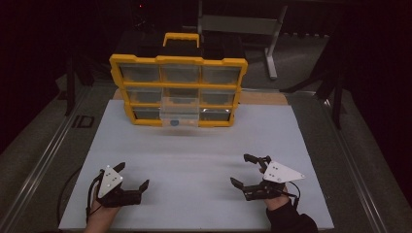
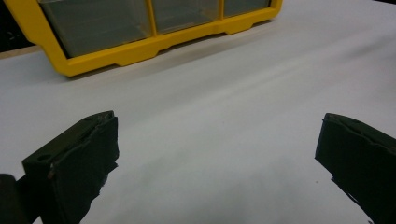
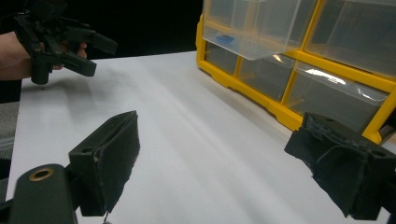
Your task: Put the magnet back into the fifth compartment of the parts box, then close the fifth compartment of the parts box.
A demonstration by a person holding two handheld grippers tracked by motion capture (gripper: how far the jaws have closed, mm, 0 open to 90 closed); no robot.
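Upright, yellow-framed organizer [image 1: 178,90], clear drawers, middle drawer [image 1: 179,111] pulled out.

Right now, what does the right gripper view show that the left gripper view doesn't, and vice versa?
Right gripper view alone: a clear drawer pulled out of the yellow organizer, a small blue thing inside it, and the left tool open in a hand.

Left gripper view alone: the organizer's lower corner, its drawers in place.

Both: the organizer on the white table, seen between open black jaws holding nothing.
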